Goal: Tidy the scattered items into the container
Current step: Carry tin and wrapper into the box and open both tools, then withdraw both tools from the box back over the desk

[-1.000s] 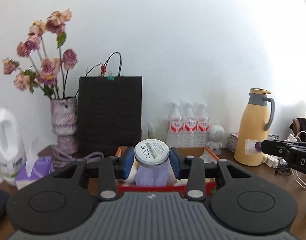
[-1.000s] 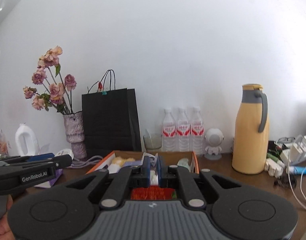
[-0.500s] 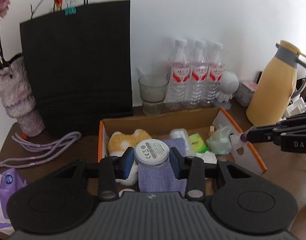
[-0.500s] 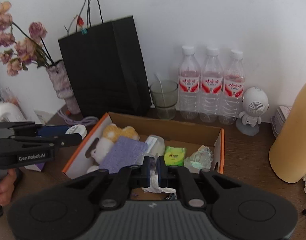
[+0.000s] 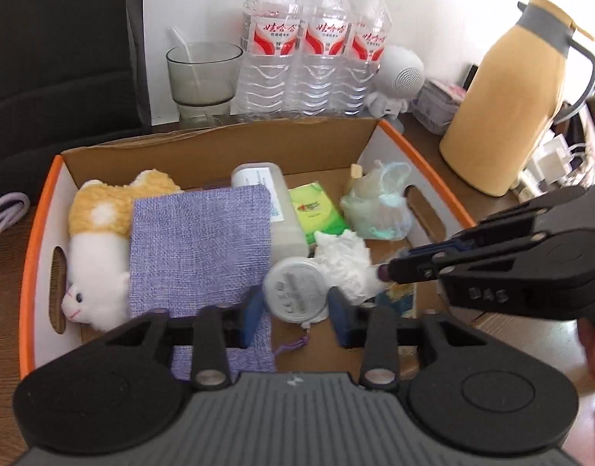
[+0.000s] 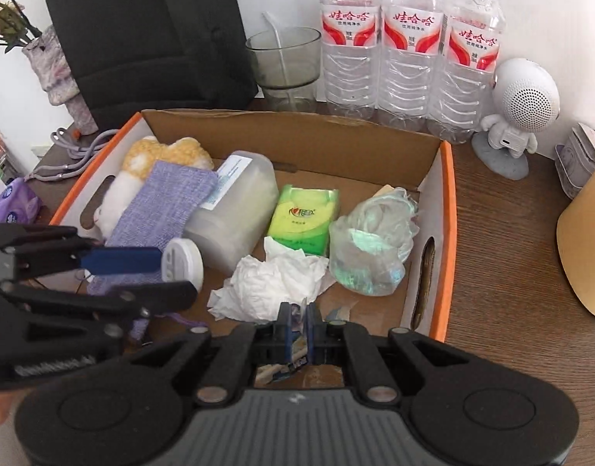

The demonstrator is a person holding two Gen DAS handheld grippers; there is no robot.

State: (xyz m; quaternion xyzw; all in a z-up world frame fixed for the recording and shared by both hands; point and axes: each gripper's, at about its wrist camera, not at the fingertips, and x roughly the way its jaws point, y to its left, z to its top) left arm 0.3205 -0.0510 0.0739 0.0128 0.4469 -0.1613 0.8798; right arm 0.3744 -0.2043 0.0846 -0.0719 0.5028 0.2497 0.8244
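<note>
Both tongs have swung down from facing the wall to hang over the cardboard box (image 5: 219,143). The left tongs (image 5: 293,316) are closing around a white round tin (image 5: 295,291) near the box's front edge. The right tongs (image 6: 299,324) are pressed together beside crumpled tissue (image 6: 274,279).

Both wrist views close, steeply downward into one shared cardboard box (image 5: 204,143).
</note>
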